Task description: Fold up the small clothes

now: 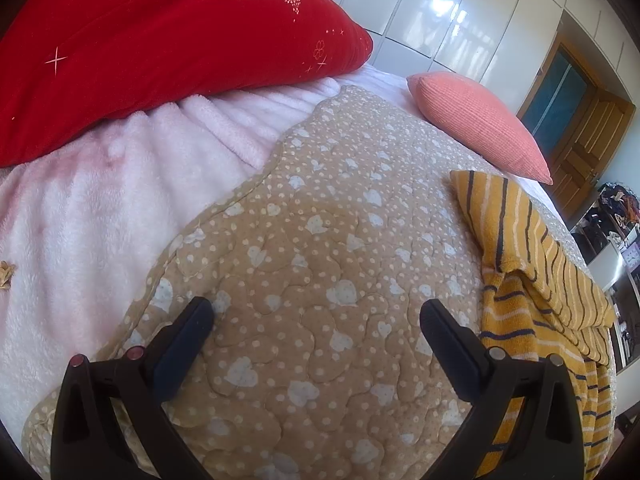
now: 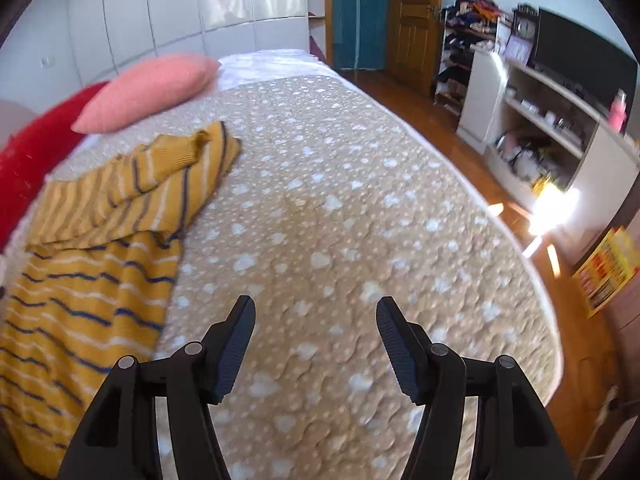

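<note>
Currently: left tool and right tool wide open, empty; striped sweater half-folded on bed. Risk: single-layer grab undoing fold.

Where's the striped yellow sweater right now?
The striped yellow sweater lies on the beige quilt, left in the right wrist view, just below the pink cushion.

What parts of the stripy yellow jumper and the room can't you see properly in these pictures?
- Striped yellow jumper: its lower part runs off the bottom-left edge of the right wrist view; in the left wrist view the right finger covers some.
- Jumper's underside: hidden by its own folds.
- Shelf clutter: too small and glare-washed to name.
- Small brown thing: cut off by the left edge.
</note>
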A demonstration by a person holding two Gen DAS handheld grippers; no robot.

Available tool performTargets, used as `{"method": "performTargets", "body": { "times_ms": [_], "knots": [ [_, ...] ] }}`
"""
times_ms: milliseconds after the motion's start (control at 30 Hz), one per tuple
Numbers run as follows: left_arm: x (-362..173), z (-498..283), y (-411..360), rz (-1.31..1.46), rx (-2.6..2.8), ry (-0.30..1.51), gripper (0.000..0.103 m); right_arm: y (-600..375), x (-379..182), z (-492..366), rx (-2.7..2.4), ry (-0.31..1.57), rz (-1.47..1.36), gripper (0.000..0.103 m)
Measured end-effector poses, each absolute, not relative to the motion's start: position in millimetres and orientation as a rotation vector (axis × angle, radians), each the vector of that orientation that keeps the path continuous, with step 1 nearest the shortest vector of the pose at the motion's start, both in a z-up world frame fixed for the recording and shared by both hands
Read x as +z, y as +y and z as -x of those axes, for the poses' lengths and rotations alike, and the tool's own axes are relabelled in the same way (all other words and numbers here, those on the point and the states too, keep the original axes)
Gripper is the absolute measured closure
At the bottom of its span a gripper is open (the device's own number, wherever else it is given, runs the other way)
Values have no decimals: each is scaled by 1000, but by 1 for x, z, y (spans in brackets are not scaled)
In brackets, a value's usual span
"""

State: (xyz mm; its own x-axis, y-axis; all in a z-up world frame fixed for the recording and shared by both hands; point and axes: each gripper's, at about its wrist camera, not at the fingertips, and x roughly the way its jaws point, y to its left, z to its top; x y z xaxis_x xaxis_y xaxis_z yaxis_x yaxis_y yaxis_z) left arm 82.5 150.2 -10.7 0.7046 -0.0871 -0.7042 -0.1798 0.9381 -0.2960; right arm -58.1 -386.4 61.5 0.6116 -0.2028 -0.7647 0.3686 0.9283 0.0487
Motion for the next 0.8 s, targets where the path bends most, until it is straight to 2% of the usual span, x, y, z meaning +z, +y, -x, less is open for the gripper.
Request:
{"method": "performTargets", "body": {
  "times_ms": [67, 533, 667, 800],
  "knots": [
    [-11, -85, 147, 339, 62, 807, 1, -384, 60, 63, -337, 848, -193, 30],
    [-10, -89, 141, 289, 77, 832, 0, -457, 27, -24, -467, 897, -150, 29],
    [-11, -90, 137, 260, 91, 845, 0, -470, 17, -33, -454, 896, -213, 14],
    [-12, -93, 132, 222, 110, 863, 0, -469, 12, -30, -442, 871, -219, 8]
  ]
}}
